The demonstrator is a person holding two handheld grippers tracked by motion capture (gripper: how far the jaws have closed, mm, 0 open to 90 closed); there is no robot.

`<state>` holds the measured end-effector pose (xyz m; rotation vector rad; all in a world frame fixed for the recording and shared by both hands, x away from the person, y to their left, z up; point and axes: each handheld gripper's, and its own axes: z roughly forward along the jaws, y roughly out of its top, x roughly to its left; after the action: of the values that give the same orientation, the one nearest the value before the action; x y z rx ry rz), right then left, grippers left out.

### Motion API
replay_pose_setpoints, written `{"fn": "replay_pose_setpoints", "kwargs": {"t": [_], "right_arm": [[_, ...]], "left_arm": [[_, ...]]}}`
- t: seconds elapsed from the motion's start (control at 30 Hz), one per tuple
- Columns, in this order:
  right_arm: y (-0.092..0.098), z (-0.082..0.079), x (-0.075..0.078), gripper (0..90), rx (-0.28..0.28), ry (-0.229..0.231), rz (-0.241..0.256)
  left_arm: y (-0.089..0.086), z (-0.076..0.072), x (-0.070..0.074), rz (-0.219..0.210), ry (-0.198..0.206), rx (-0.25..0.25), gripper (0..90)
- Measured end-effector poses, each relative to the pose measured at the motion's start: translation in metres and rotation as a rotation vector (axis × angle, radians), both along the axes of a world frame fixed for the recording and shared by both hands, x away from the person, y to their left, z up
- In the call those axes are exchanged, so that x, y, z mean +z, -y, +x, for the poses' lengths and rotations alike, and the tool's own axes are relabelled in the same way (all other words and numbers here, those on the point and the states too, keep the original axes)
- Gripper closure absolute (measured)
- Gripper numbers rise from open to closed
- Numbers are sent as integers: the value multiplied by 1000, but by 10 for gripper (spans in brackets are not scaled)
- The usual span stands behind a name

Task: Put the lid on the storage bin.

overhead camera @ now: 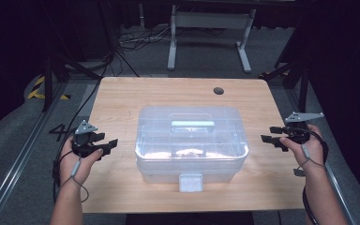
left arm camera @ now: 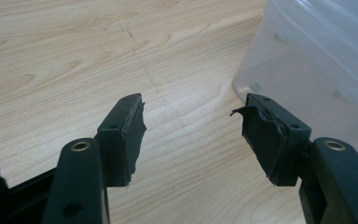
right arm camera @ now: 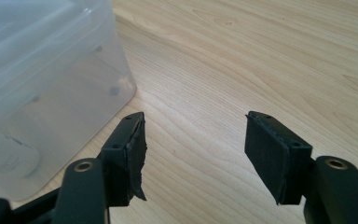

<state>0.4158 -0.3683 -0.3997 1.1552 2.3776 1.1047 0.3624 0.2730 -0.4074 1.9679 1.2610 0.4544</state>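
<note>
Right now both grippers flank a translucent, lidded plastic storage box (overhead camera: 191,143) that sits in the middle of the light wooden table (overhead camera: 122,93), and neither touches it. The left gripper (overhead camera: 108,144) hangs with its jaws spread wide and empty. In the left gripper view the box's rounded lower corner (left arm camera: 307,79) lies ahead of and just beyond the right-hand jaw, with bare wood between the two jaws. The right gripper (overhead camera: 270,134) is likewise wide and holding nothing. In the right gripper view the box wall (right arm camera: 51,79) stands ahead of and outside the left-hand jaw, near it but apart.

The work in hand looks like opening or lifting the box, so the approach matters. A pale latch tab (overhead camera: 191,182) hangs at the middle of the near wall, and a pale blue-green carry handle (overhead camera: 192,124) lies flat in the lid's recess. If the latch is the target, it is best to bring one gripper round to the near wall so the tab falls between its jaws, and steady the box with the other against a side wall. The smooth plastic is probably slippery, and the black jaw pads (left arm camera: 133,135) look torn at their edges, so a square, full-pad contact should hold better than a tip pinch. Slow, level moves should keep the box from skating across the wood.
</note>
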Motion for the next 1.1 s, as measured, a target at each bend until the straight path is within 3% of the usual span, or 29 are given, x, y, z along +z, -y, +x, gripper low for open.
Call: {"fn": "replay_pose_setpoints", "kwargs": {"t": [0.2, 0.57, 0.67, 0.8, 0.87, 0.9, 1.1], "right_arm": [[-2, 7, -14, 361, 11, 14, 3], [-5, 17, -44, 299, 14, -10, 25], [-5, 20, -52, 296, 14, -13, 24], [-7, 21, -63, 295, 17, -17, 31], [-7, 21, -65, 296, 15, -19, 31], [-9, 21, -70, 295, 15, 3, 31], [-11, 21, -76, 295, 10, -9, 32]], "left_arm": [[0, 2, -8, 23, -16, 12, 377], [7, 5, -25, 60, -42, 16, 371], [9, 5, -32, 67, -64, 12, 370], [13, 7, -36, 115, -122, 7, 373], [14, 7, -37, 116, -130, 15, 373], [16, 6, -38, 112, -138, 18, 374], [14, 6, -46, 94, -123, 30, 367]]}}
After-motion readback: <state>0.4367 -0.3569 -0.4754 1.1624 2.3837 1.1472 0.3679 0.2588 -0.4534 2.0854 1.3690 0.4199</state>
